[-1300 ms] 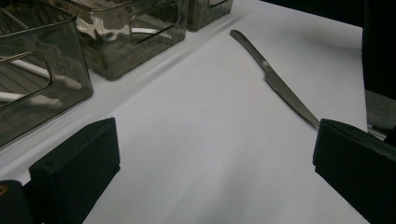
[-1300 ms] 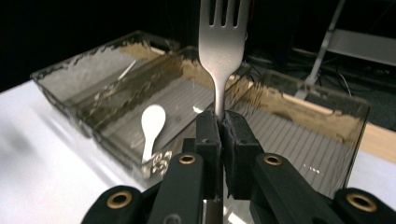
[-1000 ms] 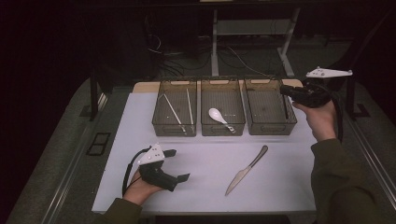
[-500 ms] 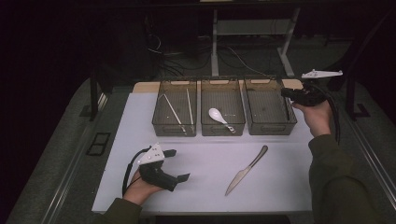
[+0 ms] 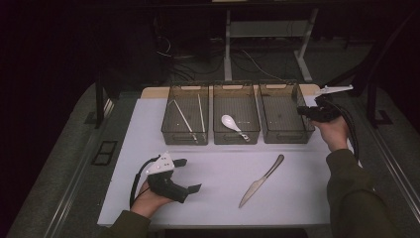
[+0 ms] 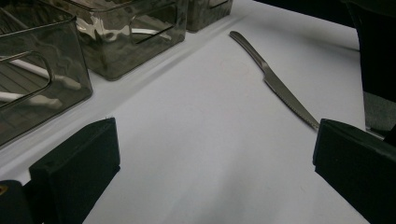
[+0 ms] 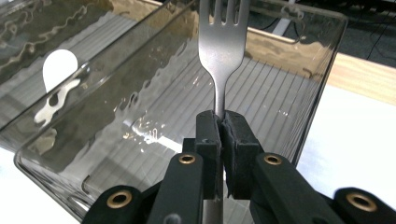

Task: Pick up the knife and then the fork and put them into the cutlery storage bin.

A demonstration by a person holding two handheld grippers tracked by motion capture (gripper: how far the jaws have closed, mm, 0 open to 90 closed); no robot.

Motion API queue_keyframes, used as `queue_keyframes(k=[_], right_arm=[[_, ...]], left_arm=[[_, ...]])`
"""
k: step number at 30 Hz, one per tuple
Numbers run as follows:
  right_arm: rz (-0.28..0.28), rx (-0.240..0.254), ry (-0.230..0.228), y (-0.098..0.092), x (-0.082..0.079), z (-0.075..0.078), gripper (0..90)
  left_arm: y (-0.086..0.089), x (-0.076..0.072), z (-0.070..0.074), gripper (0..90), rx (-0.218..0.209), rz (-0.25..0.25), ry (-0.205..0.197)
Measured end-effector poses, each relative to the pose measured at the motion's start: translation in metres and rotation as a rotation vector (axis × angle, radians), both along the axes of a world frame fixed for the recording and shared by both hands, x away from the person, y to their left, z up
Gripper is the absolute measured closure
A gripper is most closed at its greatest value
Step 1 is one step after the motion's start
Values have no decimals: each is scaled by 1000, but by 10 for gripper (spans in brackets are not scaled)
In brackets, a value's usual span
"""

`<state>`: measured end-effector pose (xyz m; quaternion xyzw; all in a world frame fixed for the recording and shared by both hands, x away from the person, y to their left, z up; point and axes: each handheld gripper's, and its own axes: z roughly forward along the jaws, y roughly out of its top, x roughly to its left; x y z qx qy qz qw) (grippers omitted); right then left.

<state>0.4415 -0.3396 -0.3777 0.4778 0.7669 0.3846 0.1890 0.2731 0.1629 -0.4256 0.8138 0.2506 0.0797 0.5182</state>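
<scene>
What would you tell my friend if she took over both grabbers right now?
Right gripper: shut on the fork, held over the right-hand bin, tines pointing away from the jaws.
Left gripper: open and holding nothing, resting low over the white table near its front left.
Things: the knife lies loose on the table in front of the bins. A white spoon is in the middle bin; chopsticks are in the left bin.
Done: spoon and chopsticks binned, fork picked up.
Left: probably drop the fork into the right-hand bin, then deal with the knife.
</scene>
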Motion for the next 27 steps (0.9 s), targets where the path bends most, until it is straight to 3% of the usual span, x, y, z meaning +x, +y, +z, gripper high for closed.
queue_keyframes(k=[5,13,27], right_arm=[[3,-20,31,2,2,-8,848],[10,-27,45,6,4,-14,848],[44,-82,89,25,15,-22,846]], left_arm=[[0,0,0,0,2,-1,1],[0,0,0,0,2,-1,2],[-1,0,0,0,1,-4,2]])
